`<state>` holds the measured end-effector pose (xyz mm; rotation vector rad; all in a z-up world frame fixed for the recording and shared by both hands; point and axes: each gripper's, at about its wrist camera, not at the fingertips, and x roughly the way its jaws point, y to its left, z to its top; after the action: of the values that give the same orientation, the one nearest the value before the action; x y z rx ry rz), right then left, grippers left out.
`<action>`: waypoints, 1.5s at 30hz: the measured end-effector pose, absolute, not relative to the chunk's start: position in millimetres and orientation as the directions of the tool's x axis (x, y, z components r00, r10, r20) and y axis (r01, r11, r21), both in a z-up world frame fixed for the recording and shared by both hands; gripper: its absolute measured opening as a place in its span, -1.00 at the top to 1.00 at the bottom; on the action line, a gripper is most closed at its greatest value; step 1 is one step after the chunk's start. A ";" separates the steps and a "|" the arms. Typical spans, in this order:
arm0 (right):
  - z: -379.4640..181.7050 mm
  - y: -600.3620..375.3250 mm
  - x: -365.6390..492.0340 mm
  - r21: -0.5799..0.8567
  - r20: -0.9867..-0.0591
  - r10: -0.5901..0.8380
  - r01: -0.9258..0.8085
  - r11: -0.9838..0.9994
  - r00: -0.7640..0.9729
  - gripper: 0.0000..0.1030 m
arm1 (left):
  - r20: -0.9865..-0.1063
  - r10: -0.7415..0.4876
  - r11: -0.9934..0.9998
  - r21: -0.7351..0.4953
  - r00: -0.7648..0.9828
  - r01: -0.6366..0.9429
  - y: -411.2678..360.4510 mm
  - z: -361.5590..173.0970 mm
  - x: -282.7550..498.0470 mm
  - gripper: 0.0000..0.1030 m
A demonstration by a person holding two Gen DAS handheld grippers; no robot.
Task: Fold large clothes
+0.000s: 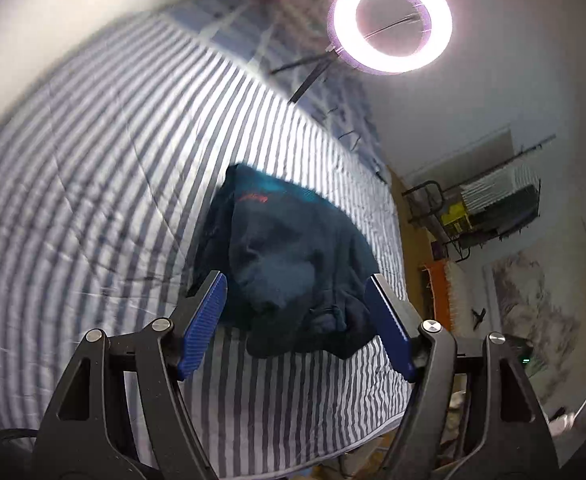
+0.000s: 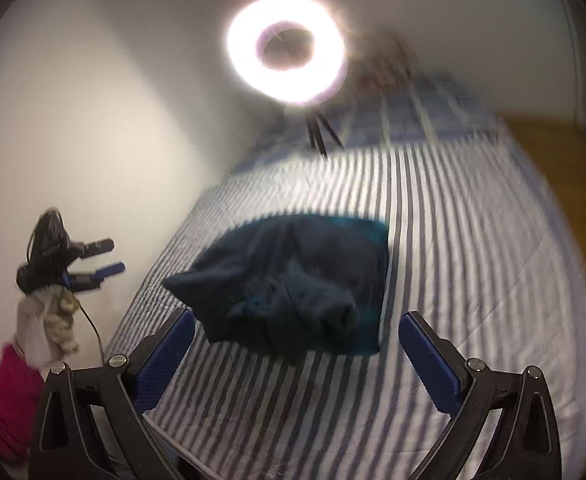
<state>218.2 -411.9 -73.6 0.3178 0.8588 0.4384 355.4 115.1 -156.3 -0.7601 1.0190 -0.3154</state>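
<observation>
A dark navy garment point(image 1: 293, 264) with a small red logo lies bunched and roughly folded on the striped bedsheet point(image 1: 93, 184). My left gripper point(image 1: 297, 284) hovers above its near edge, blue pads wide apart and nothing pinched between them. In the right wrist view the same garment point(image 2: 293, 284) lies in the middle of the bed, and my right gripper point(image 2: 297, 324) stands open over the sheet just in front of it, holding nothing. The left gripper point(image 2: 111, 258) also shows at the far left of that view, open, held by a gloved hand point(image 2: 49, 328) with a pink sleeve.
A lit ring light point(image 1: 393, 20) on a tripod stands at the far end of the bed. A white wall point(image 2: 93, 120) runs along one side. Wooden floor point(image 2: 565, 184), a metal rack point(image 1: 489, 204) and clutter lie beyond the other side.
</observation>
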 end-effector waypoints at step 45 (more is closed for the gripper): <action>-90.3 -391.8 251.3 0.286 -0.685 0.427 -0.322 0.903 0.590 0.17 | -0.738 -0.329 0.930 -0.361 0.589 0.067 58.7 -142.2 371.9 0.48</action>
<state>251.3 -391.8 -90.3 0.1366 0.8322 0.4376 371.9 58.7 -142.2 -0.3113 0.9149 -0.2351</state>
